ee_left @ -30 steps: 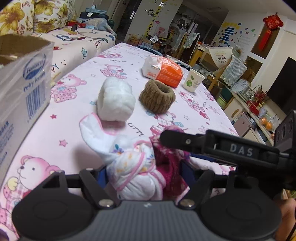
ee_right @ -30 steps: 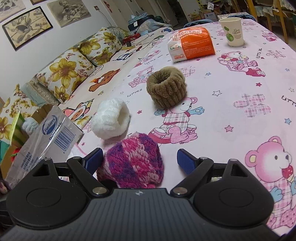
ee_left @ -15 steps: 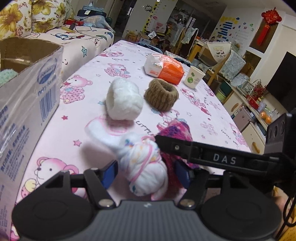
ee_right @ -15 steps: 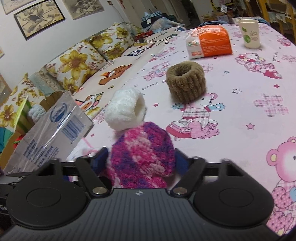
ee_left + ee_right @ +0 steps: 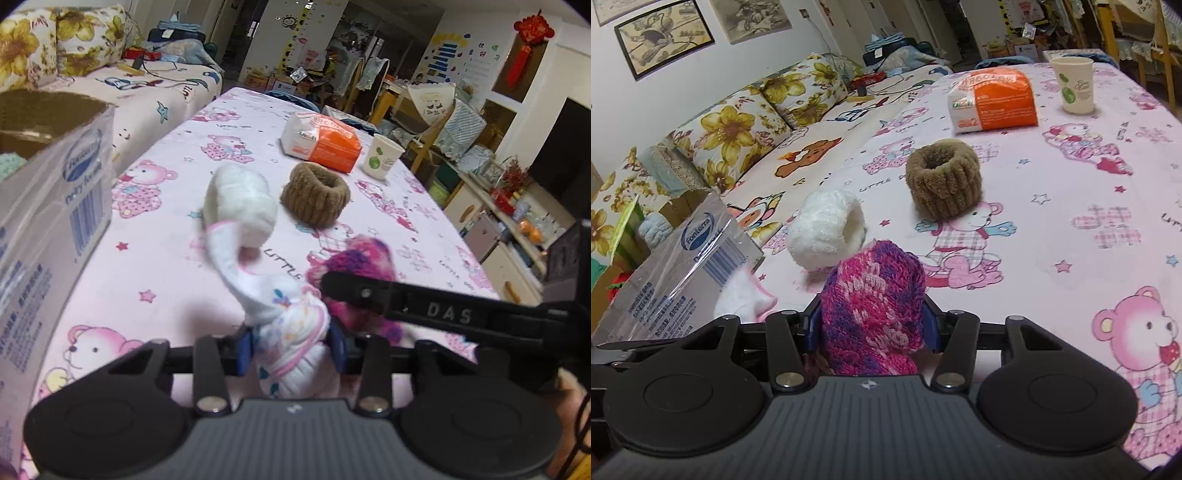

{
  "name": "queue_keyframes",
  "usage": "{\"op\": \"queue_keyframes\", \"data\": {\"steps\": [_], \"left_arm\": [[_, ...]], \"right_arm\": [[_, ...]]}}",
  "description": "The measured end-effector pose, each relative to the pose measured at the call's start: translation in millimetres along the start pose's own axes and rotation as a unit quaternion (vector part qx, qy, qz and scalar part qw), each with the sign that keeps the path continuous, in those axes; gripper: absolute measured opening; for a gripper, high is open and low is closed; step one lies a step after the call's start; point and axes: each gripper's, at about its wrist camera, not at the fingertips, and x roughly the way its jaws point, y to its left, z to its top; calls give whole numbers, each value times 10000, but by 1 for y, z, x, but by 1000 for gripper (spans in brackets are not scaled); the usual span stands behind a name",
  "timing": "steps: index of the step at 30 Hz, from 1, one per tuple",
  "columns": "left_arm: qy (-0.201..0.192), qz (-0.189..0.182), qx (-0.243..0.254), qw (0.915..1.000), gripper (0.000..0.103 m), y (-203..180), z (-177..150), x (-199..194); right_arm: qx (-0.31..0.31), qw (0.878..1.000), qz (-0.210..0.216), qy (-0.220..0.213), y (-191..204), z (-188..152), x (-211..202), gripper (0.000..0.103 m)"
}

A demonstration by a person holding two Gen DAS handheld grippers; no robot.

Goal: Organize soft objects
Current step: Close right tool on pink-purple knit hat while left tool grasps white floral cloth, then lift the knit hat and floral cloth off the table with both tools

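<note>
Left gripper [image 5: 291,345]: jaws clenched on the white printed sock bundle [image 5: 295,332], which fills the gap between the blue pads; a loose white tail rises from it toward the table centre. Right gripper [image 5: 873,325]: jaws clenched on the pink-and-purple knitted piece [image 5: 873,306], gripped low, its upper part standing clear above the pads. Both items appear raised off the tablecloth [image 5: 1089,184], though the undersides are hidden.

Just beyond the two grippers, a white fluffy cuff [image 5: 827,232] lies on its side and a brown fluffy cuff [image 5: 943,181] stands upright beside it; neither is touched. Farther off are an orange tissue pack [image 5: 993,101] and a paper cup [image 5: 1075,88]. At the left table edge stands an open cardboard box [image 5: 676,273], with soft items partly visible inside it.

Assessment: the step in hand is likely carrying both held items to the box. Recommendations:
- Keep both grips firm; soft fabric compresses and may slip.
- Lift high enough that the sock's trailing tail clears the box rim and does not drag the white cuff.
- The right arm lies close across the left gripper's view; move one load at a time to avoid collision.
- Release only once well over the opening.
</note>
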Motion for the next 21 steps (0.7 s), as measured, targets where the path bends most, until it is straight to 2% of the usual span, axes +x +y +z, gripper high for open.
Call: {"op": "queue_keyframes", "data": {"steps": [5,8,21], "left_arm": [[-87,168,-39,9998,37,1,0,-4],[-195,123,-87,9997,37,1,2,-10],[-1064,200,-130,9940,37,-3,10,-49]], "right_arm": [[10,9996,-201,-192,-5,2,-12,64],[40,9991,-305,-303,-9,1,-18,64],[-150,9956,-438,-815,-4,5,-43,64]]}}
